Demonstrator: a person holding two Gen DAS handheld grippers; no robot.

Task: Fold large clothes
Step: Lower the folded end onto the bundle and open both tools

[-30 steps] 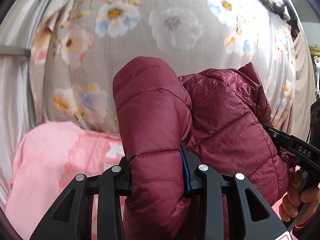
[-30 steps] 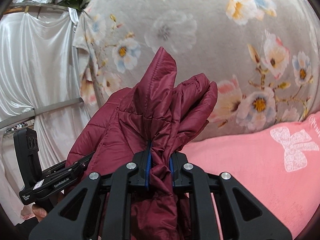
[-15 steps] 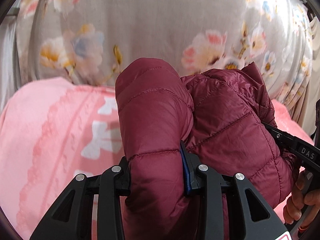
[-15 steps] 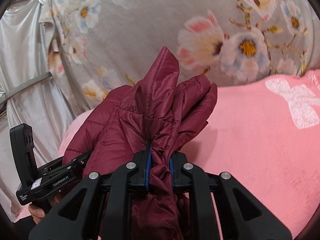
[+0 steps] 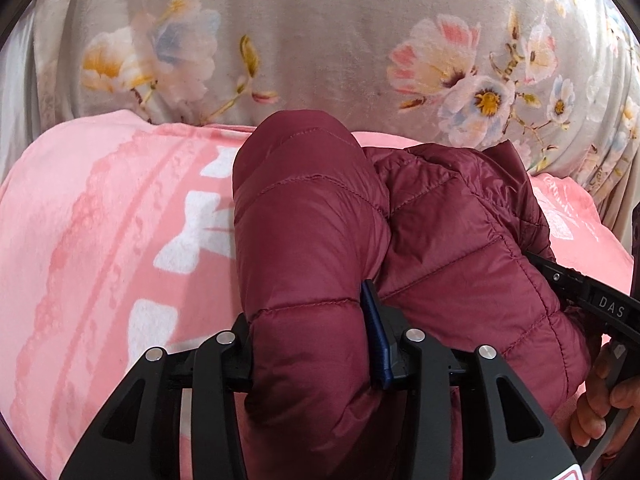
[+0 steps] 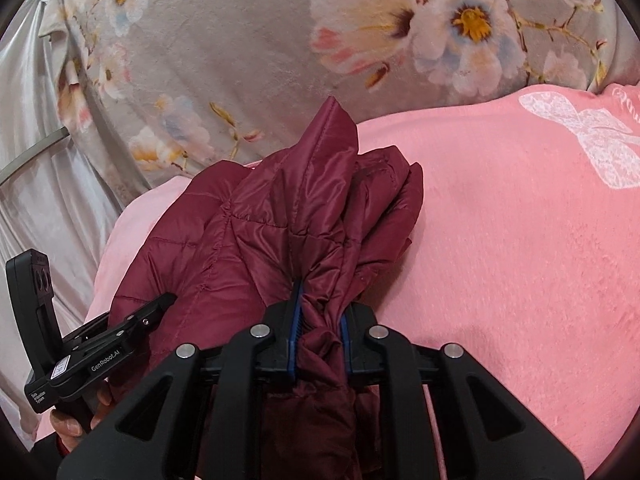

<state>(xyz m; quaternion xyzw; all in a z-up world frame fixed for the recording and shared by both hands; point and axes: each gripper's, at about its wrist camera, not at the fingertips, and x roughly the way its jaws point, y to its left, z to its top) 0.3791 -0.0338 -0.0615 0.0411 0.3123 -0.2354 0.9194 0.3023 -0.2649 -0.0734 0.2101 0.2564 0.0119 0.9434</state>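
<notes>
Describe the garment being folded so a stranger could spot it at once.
Start at the pink blanket with white bows, in front of the grey flowered blanket. Above it is a quilted jacket, gripped by both hand-held grippers. It is the only dark red, shiny, puffy thing there.

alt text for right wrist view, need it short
The right gripper pinches a bunched fold of a maroon quilted puffer jacket above a pink blanket. A floral grey blanket lies behind it.

jacket (image 5: 460, 248): glossy quilted cloth | pink blanket (image 6: 520, 240): matt fleece | tongs (image 6: 320, 336): matt black plastic, metal screws
</notes>
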